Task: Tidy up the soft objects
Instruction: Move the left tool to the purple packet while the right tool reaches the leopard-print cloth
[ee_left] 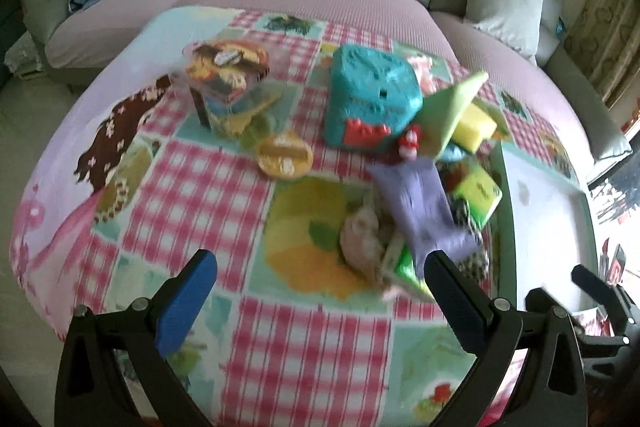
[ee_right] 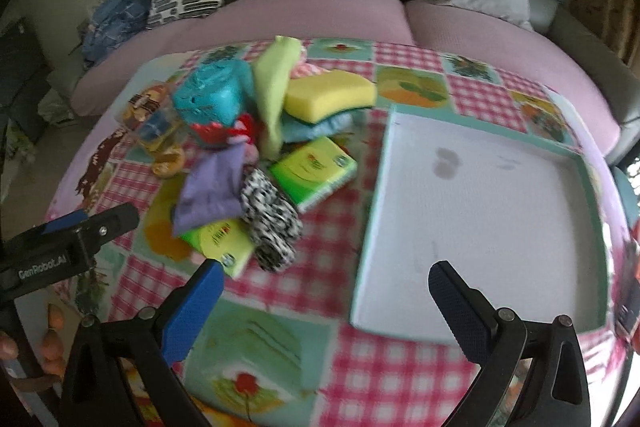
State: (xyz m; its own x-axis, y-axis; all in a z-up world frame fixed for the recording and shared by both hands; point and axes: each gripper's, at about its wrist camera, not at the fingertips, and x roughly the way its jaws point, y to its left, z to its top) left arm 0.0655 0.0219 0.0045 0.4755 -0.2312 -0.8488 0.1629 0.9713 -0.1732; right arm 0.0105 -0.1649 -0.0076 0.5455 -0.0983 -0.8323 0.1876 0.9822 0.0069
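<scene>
Soft objects: a heap at centre-left of the right wrist view, on the checked tablecloth (ee_right: 400,379), just left of the tray.
Sofa (ee_right: 320,15): spans the upper frame behind the table, with cushions along its back.
Tray (ee_right: 584,171): pale, shallow, right half of the right wrist view.
Teal bag (ee_right: 212,99): upper left of the heap, lumpy.
Yellow sponge (ee_right: 328,93): top of the heap, resting on a blue cloth.
Purple pouch (ee_right: 212,195): lower left of the heap, touching the black-and-white cloth (ee_right: 270,215).
Green tissue pack (ee_right: 312,171): centre of the heap.
Left gripper (ee_left: 320,295): jaws spread wide, nothing between them, bottom of its view.
Right gripper (ee_right: 326,303): jaws spread wide, holding nothing, above the tablecloth and tray edge.
</scene>
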